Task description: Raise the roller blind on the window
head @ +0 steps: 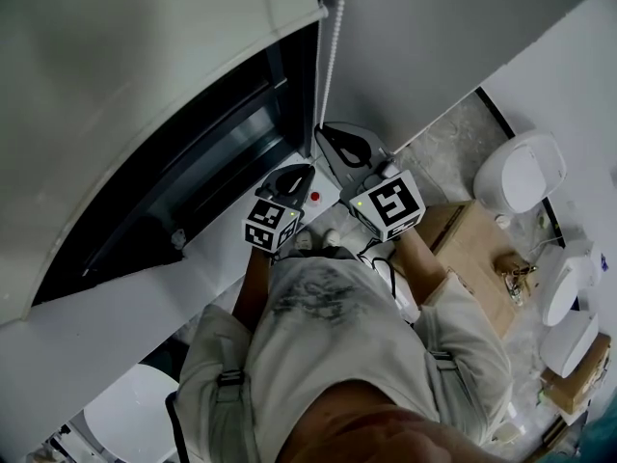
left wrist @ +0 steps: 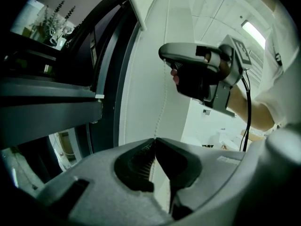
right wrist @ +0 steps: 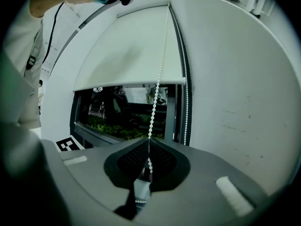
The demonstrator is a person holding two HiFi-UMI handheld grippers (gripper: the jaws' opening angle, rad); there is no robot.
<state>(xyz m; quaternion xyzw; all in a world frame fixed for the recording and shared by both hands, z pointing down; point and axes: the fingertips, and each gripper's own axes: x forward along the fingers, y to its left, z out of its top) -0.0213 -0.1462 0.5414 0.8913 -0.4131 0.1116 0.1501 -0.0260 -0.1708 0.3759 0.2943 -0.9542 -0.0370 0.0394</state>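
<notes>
Pinching bead chain (right wrist: 156,86) between right gripper (right wrist: 148,142) jaws | clamping same chain nearer between left gripper (left wrist: 154,139) jaws, right of roller blind (right wrist: 131,51)

The roller blind (right wrist: 131,51) covers the upper part of the window (right wrist: 122,114). The bead chain (right wrist: 157,86) hangs at the blind's right edge in 2 strands, beside the wall (right wrist: 235,102). The right gripper (right wrist: 147,141) is clamped on the front strand. The left gripper (left wrist: 154,139) sits just below and to its left, jaws together where that strand comes down. A cardboard box (head: 472,249) lies on the floor to the person's right.
</notes>
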